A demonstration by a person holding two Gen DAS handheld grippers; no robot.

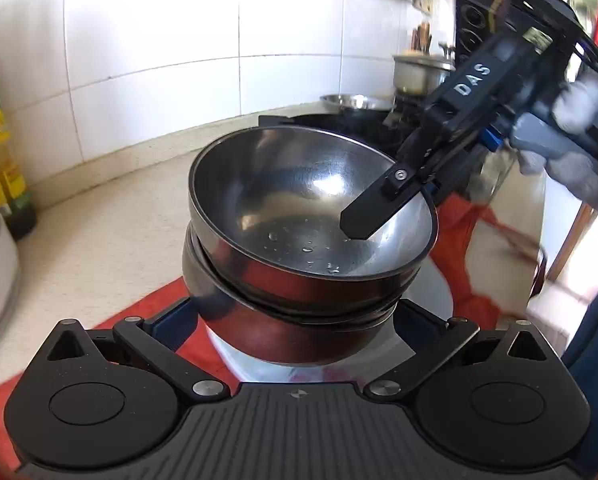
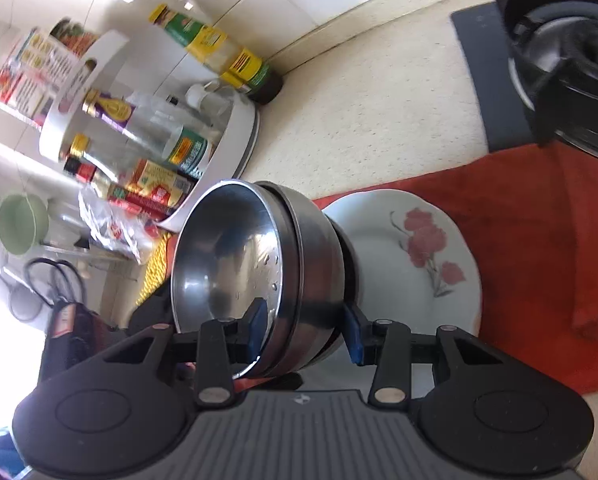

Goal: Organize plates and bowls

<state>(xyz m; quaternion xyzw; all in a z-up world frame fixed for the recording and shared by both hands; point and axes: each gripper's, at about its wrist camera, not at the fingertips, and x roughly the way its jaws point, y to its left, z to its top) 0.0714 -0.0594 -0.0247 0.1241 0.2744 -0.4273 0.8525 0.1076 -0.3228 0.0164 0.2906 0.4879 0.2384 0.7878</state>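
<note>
The right gripper (image 1: 383, 216) comes in from the upper right of the left wrist view, angled downward, held by a gloved hand (image 1: 571, 136). It is clenched on the wall of the top bowl (image 1: 299, 200): one finger lies inside the bowl against its right wall, the other outside, as the right wrist view shows with a blue pad on each side of the steel. The top bowl sits tilted in a stack of steel bowls (image 1: 283, 320), with water drops on its inner surface.

The left gripper (image 1: 295, 320) points down toward the stack from the near side, its jaws spread wide, a finger on either side of the lower bowls; whether the pads touch them cannot be told.

The stack stands on a white plate (image 2: 439, 248) painted with a red flower, which rests on a red cloth (image 2: 539, 208) spread over the speckled bench (image 2: 359, 112). Bottles stand in a white rack (image 2: 235, 132) by the tiled wall, and a black stove (image 2: 559, 60) lies beyond the cloth.
</note>
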